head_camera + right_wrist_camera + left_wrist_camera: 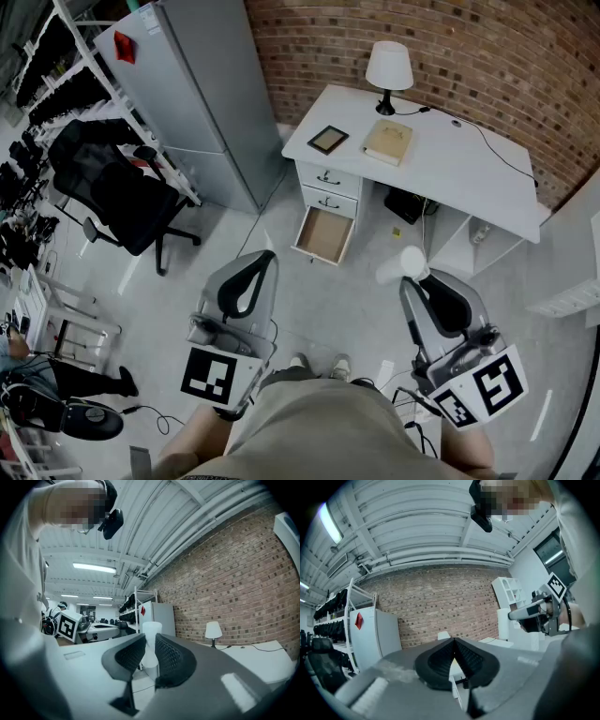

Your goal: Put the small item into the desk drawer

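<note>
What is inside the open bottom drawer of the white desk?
Only the bare brown bottom of the open white drawer shows; no item lies there. Its rear part is hidden under the white desk.

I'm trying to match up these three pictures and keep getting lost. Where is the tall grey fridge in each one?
Head view: fridge at upper left, beside the white desk.
Left gripper view: far left, red sticker on it.
Right gripper view: centre, just behind the small white item held in the jaws.
Shared landmark: the brick wall shows next to it in all three.
</note>
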The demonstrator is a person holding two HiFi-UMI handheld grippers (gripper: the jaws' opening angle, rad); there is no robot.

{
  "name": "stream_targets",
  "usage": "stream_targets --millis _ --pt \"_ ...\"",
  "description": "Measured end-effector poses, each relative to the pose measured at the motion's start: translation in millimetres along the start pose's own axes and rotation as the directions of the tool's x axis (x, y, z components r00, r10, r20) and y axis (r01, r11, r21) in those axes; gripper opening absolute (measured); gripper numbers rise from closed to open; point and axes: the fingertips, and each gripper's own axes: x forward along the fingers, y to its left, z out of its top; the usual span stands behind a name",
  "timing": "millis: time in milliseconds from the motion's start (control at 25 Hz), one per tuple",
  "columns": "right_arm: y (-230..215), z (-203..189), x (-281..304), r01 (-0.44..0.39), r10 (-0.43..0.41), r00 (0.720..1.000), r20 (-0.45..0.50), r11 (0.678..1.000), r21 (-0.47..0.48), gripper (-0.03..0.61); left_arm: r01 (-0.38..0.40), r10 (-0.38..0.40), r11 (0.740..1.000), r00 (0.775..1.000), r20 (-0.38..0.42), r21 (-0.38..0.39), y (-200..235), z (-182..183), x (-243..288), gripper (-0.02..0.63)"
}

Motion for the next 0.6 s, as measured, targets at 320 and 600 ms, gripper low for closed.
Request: stream_targets --millis 320,600 --pt "-10.5 -4.2 16.3 0.008 -0.008 1.000 -0.003 1.000 0.003 0.069 0.001 -0.001 1.000 1.000 -0.004 -0.009 9.0 -9.1 10.7 0.002" --pt "-17.1 -13.2 27.2 -0.014 0.014 0.999 -0.032 1.000 0.008 0.069 -0.011 0.010 1.000 1.000 -0.010 -0.021 12.3 -13.6 21.8 0.003"
